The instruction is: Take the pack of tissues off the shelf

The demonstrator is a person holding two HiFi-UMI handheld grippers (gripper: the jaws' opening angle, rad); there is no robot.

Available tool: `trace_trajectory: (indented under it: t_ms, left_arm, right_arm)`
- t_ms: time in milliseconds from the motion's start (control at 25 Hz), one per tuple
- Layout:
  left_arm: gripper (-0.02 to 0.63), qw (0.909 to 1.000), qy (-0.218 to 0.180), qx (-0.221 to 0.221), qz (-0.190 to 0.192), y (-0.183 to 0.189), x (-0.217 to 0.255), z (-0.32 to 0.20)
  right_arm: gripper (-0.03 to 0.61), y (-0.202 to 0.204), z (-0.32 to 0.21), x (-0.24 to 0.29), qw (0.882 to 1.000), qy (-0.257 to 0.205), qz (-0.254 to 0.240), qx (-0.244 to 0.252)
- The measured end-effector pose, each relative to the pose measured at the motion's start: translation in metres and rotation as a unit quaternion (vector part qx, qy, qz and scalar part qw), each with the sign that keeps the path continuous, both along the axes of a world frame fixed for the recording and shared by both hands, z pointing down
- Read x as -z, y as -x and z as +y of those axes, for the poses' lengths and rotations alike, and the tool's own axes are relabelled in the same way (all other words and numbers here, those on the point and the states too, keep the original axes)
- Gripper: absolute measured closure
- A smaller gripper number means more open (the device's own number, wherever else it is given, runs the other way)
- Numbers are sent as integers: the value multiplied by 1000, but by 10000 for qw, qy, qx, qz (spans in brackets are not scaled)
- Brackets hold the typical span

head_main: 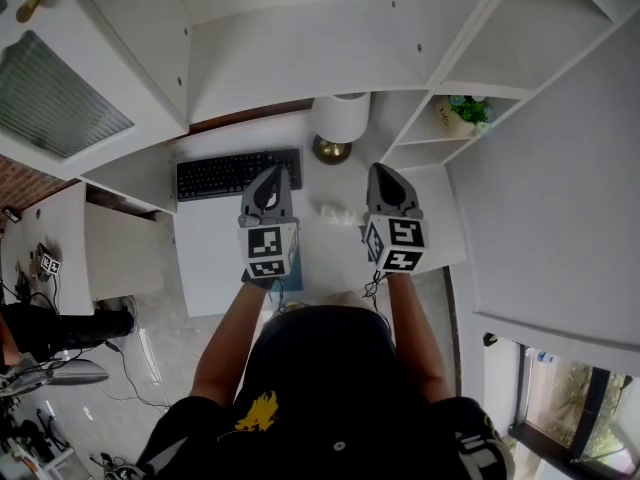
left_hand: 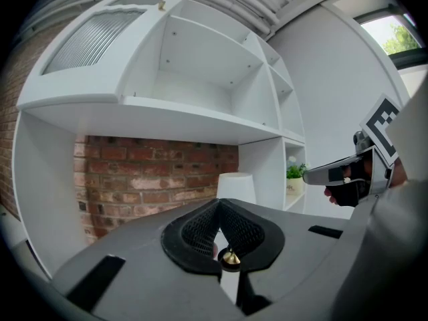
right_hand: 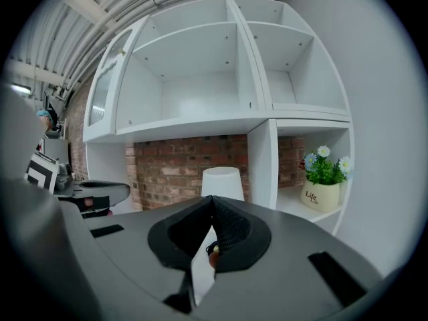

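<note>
Side by side above the white desk: left gripper and right gripper, jaws of each pressed together on nothing. Between them on the desk, nearer than the lamp, a small white lump, seemingly the pack of tissues.

Shelf unit: plain white throughout. Wall behind it: red brick, pale mortar. Desk: white. Keyboard, centre of head view: black. Lamp: white shade, brass base. Pot, right of frame: cream, dark lettering, green plant, white flowers. Left claw and right claw: grey, black mesh pads, black-and-white square markers.
</note>
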State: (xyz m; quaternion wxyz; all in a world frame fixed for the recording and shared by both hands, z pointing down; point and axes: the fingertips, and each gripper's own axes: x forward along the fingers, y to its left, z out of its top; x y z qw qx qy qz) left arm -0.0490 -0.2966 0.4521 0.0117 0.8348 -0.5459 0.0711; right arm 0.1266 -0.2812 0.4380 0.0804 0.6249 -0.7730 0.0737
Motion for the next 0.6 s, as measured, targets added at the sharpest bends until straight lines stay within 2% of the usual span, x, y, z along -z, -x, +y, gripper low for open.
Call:
trace_trajectory:
  t_ms: [600]
  left_arm:
    - [600, 10000, 25, -31, 4, -2, -2, 3]
  right_arm:
    - [575, 2, 3, 10, 9998, -97, 144, 75]
